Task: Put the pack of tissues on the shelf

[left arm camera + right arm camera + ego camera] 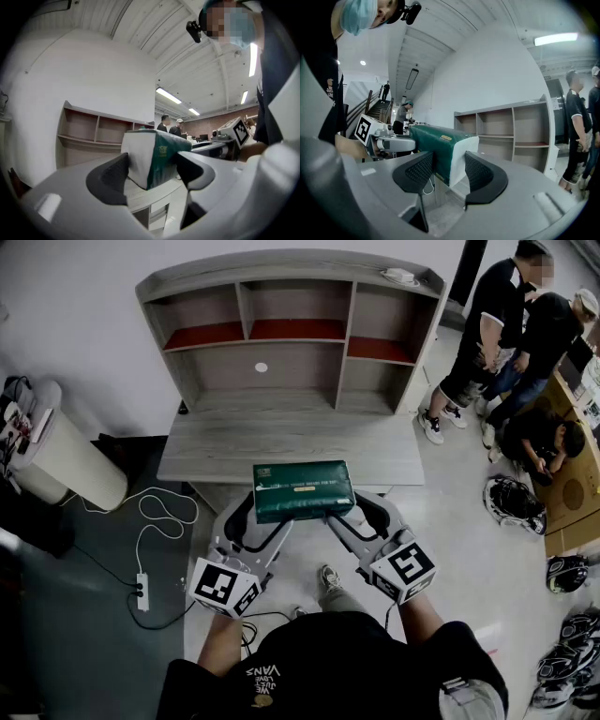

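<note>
The pack of tissues (303, 489) is dark green with white ends and hangs in the air just before the desk's front edge. My left gripper (265, 519) is shut on its left end and my right gripper (348, 515) is shut on its right end. In the left gripper view the pack (154, 157) sits between the dark pads. The right gripper view shows the other end (440, 145) clamped the same way. The wooden shelf unit (291, 334) stands at the back of the desk (291, 442), with open compartments, some red-floored.
A white bin (66, 465) stands to the left, with a power strip (141, 589) and cable on the floor beside it. Several people (506, 343) stand and crouch at the right near helmets (514, 502). A small white object (401, 277) lies on the shelf's top.
</note>
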Demonstrator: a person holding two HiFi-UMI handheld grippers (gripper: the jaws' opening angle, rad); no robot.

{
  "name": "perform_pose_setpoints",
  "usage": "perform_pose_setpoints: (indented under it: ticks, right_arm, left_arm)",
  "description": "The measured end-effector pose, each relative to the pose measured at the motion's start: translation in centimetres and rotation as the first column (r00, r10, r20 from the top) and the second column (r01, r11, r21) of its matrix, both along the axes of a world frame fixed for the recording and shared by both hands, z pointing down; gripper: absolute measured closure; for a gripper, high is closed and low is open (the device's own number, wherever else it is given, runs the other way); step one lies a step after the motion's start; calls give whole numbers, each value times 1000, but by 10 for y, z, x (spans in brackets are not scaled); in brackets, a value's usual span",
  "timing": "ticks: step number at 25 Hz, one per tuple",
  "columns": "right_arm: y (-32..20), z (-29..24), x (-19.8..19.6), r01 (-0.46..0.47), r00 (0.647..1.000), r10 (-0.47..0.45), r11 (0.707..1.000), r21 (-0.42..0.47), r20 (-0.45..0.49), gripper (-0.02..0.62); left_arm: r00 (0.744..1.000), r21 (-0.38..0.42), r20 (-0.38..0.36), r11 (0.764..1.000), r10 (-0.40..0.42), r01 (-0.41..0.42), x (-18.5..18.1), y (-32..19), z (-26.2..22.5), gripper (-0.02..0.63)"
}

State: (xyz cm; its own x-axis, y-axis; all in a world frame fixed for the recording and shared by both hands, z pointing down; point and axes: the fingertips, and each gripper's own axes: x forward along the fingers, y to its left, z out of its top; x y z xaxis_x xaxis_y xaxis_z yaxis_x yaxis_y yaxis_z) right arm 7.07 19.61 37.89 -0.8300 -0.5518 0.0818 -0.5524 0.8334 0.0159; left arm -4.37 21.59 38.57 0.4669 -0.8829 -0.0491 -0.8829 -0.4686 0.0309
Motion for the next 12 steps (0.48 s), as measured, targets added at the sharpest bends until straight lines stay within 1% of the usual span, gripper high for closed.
perform_pose_setpoints:
  ticks: [6, 8, 12]
  right_arm:
    - [-4, 4, -1, -1, 1000, 1, 1000, -1, 9, 387]
    - [-12, 7, -1, -4, 1000, 4, 1000, -11, 10, 387]
    - [-28, 7, -4, -7, 1000, 7, 1000, 8, 19, 387]
  left_arm:
    - [1000, 11, 5, 1000, 4, -4, -1, -5, -2, 236]
    - [1000, 6, 5, 1000, 0, 0, -2, -13, -2, 236]
    - [1000, 3, 22, 1000, -13, 13, -3, -29, 3, 236]
